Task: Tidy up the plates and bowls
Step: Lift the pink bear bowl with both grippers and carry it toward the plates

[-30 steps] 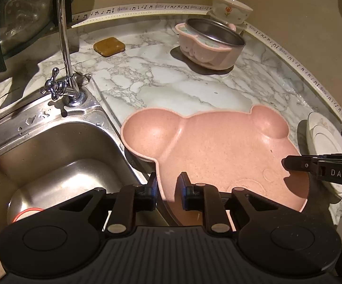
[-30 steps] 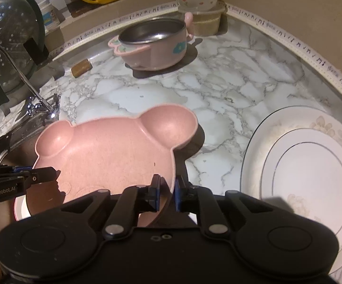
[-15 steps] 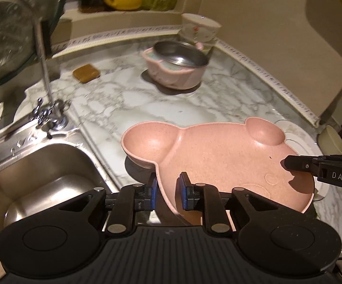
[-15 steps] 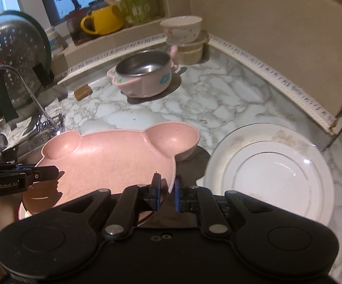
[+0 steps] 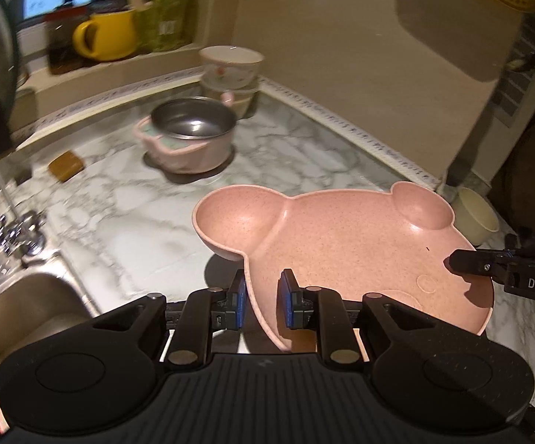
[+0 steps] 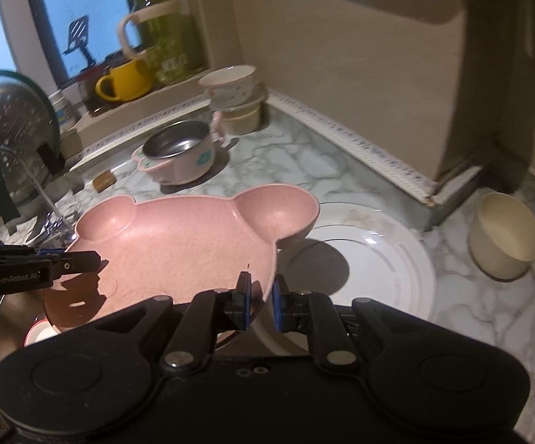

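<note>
Both grippers — left gripper [image 5: 261, 305] and right gripper [image 6: 260, 305] — clamp opposite rims of the pink bear plate [image 6: 178, 244], held above the marble table [image 6: 359, 170], partly over the white plate [image 6: 374, 259].

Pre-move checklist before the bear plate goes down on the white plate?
1. Left gripper shut on pink bear plate rim: ok.
2. Right gripper shut on the opposite rim: ok.
3. Bear plate lifted off the counter, shadow beneath it: ok.
4. White plate ahead, visible surface bare: ok; part under the bear plate cannot tell.
5. Cream bowl apart from the white plate: ok.
6. Bear plate level: not ok, slightly tilted.
</note>
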Motion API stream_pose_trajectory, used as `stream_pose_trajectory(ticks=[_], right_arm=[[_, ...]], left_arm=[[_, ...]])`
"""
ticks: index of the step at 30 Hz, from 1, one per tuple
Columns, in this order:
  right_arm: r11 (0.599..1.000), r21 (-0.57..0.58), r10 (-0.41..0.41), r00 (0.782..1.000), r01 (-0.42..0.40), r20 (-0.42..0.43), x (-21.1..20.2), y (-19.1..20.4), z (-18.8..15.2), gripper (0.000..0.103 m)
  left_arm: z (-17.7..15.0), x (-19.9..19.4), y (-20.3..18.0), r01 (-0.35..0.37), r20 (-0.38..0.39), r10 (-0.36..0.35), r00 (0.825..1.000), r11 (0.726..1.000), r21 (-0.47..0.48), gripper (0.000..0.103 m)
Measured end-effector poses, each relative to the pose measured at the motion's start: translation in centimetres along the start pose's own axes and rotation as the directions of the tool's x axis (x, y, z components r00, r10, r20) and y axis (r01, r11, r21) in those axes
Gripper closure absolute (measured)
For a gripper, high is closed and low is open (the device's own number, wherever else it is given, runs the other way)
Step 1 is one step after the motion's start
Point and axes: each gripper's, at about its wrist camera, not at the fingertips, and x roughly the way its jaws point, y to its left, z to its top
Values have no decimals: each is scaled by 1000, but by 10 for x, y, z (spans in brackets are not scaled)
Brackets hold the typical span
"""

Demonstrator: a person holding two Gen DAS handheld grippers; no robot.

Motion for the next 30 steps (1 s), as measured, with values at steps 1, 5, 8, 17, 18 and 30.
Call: stream_pose_trajectory(ticks=[1,5,8,17,18,30], right_arm=[[1000,8,-5,1000,5,4,-2,-5,-1,91],[999,37,-31,999,30,13,-9,-25,-5,91],[997,58,-46,999,45,16,-13,-39,-8,91],[992,95,-79,997,78,10,-14,-78,-14,91],[992,100,-80,997,79,6,-13,-83,-15,91],[988,132,-73,997,77,-33,14,-116,-20,90]], left_arm=[[2,1,-5,4,1,-4,1000,1000,8,85],[8,9,-27,24,0,-24,1000,999,43,85],[12,17,-42,38,-6,-38,999,997,62,85],[21,46,-81,62,-27,-59,998,992,108,85],[21,50,-85,61,-30,-58,998,992,111,85],[22,91,-110,29,-57,-21,998,989,144,85]])
